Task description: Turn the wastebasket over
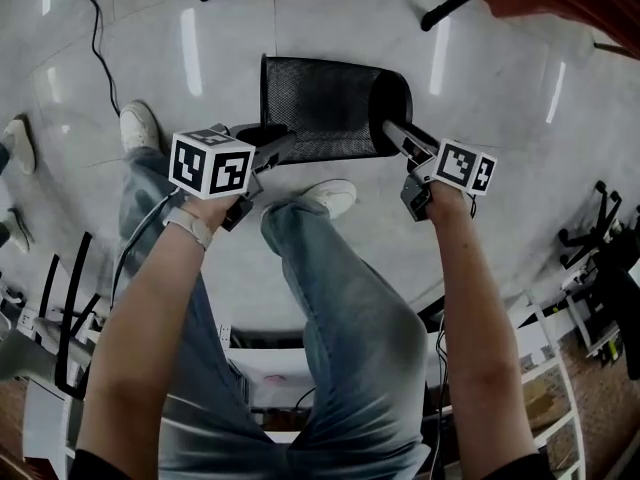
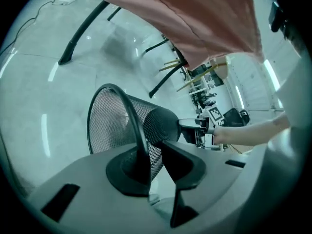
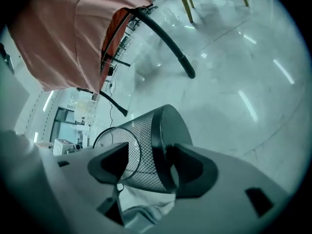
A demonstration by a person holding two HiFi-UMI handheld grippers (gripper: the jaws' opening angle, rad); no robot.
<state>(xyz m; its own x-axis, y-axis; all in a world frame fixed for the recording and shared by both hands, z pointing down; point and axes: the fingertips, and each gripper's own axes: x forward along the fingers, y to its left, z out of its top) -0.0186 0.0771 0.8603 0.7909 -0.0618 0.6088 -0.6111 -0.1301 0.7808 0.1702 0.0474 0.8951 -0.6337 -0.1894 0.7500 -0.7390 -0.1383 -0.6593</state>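
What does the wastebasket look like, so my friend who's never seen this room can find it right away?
Look at the shiny pale floor, just past the person's white shoes. The wastebasket lies there on its side: a round black bin of see-through wire mesh with a solid dark bottom. Nothing else near it is netted.

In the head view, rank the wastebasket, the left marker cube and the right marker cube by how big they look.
1. wastebasket
2. left marker cube
3. right marker cube, slightly smaller-looking than the left; nearness to the camera may explain that.
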